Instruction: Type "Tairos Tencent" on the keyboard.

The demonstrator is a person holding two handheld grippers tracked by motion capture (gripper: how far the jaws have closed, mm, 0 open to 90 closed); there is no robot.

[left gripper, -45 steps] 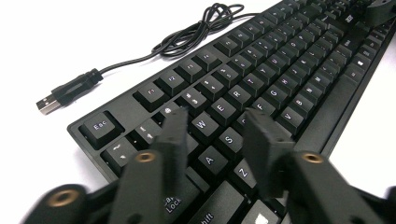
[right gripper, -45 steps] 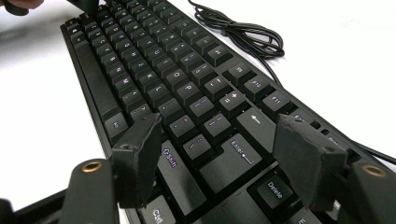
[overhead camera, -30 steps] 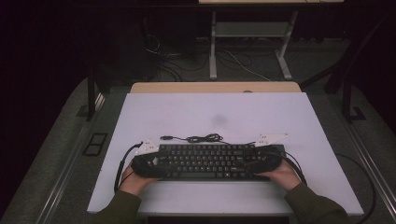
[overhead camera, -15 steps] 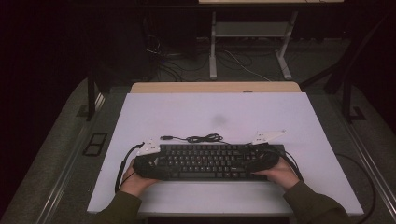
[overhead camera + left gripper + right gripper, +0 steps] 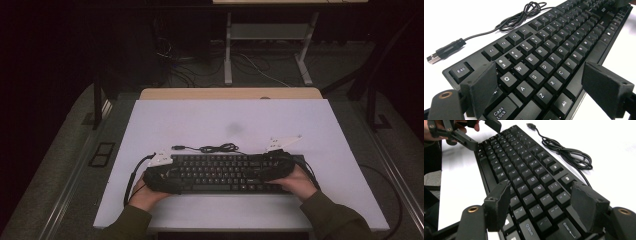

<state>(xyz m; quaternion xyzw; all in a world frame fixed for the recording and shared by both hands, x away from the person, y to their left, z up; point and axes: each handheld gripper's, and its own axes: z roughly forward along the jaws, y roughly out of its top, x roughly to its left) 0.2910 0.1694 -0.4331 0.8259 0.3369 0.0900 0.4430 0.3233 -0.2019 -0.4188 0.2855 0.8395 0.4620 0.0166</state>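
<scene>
A black keyboard lies flat near the front of the white table, its cable coiled behind it with the USB plug free. My left gripper is at the keyboard's left end. In the left gripper view its jaws have just been opening and stand apart over the keys, one pad by the Tab key, the other past the front edge, pressing on nothing. My right gripper is at the right end. Its jaws stand wide over the keys, gripping nothing. The left gripper shows farther off.
The white table has bare room behind and beside the keyboard. A wooden desk edge borders its far side. Beyond it stand a metal table frame and loose cables on the dark floor. Floor sockets sit at the left.
The right gripper has shifted slightly left over the keyboard's right end. The keyboard and the left hand have stayed where they were.
</scene>
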